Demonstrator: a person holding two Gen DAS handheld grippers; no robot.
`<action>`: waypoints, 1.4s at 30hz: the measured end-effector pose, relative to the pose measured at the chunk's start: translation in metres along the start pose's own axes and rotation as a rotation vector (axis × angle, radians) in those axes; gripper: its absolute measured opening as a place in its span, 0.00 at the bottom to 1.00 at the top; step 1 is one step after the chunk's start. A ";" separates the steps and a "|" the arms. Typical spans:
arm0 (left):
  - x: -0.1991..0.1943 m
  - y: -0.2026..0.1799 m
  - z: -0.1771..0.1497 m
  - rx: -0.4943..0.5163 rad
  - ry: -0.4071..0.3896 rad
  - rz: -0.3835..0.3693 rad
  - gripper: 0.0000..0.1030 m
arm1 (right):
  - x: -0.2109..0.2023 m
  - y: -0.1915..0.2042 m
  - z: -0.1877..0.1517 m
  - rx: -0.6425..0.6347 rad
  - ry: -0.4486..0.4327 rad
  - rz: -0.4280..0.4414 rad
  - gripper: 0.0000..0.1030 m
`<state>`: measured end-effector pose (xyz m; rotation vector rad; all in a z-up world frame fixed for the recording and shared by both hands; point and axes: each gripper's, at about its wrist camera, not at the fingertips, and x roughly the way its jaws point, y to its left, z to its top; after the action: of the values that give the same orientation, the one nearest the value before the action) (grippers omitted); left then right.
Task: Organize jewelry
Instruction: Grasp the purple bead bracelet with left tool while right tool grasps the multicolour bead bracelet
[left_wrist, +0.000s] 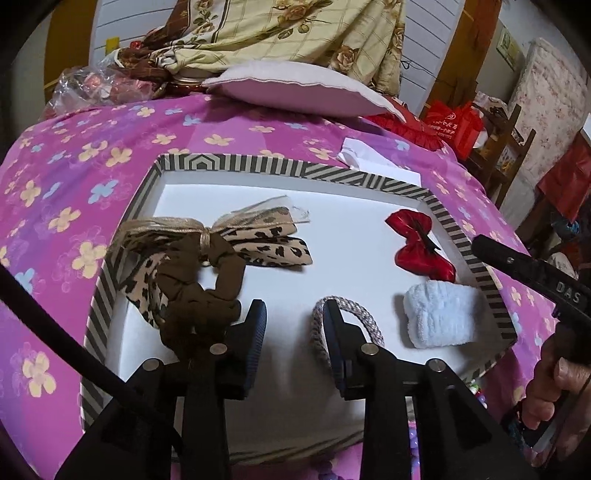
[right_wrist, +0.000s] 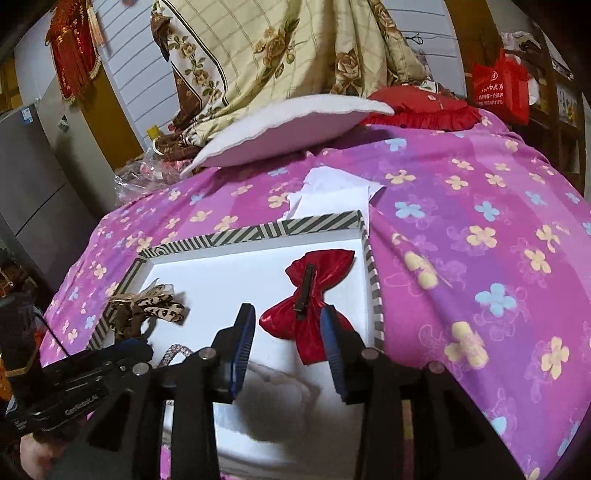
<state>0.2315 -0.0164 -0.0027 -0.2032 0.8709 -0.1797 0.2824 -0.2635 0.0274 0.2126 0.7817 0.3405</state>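
left fingers (left_wrist: 295, 325): we've got them spread, holding nothing, over the tray (left_wrist: 295, 170)
right fingers (right_wrist: 288, 332): ours gape empty near the red bow (right_wrist: 317, 295)

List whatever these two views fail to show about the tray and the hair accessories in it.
- Braided grey hair band: near part hidden behind the left gripper in the left wrist view.
- Fluffy white towelling scrunchie: shadowed and blurred under the right gripper in the right wrist view.
- Striped-rim white tray: near edge covered by gripper bodies in both views.
- Brown fabric scrunchie: lower end hidden behind the left finger.
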 end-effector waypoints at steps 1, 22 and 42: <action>-0.002 -0.001 -0.001 -0.001 0.000 0.000 0.42 | -0.008 -0.001 -0.003 0.006 -0.009 0.007 0.37; -0.073 -0.023 -0.100 0.067 0.027 -0.026 0.42 | -0.156 -0.024 -0.135 0.041 -0.058 0.091 0.38; -0.049 -0.014 -0.088 0.035 0.016 -0.007 0.46 | -0.076 0.062 -0.145 -0.307 0.155 0.116 0.11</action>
<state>0.1319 -0.0275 -0.0180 -0.1730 0.8827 -0.2034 0.1148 -0.2254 -0.0039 -0.0578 0.8598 0.5863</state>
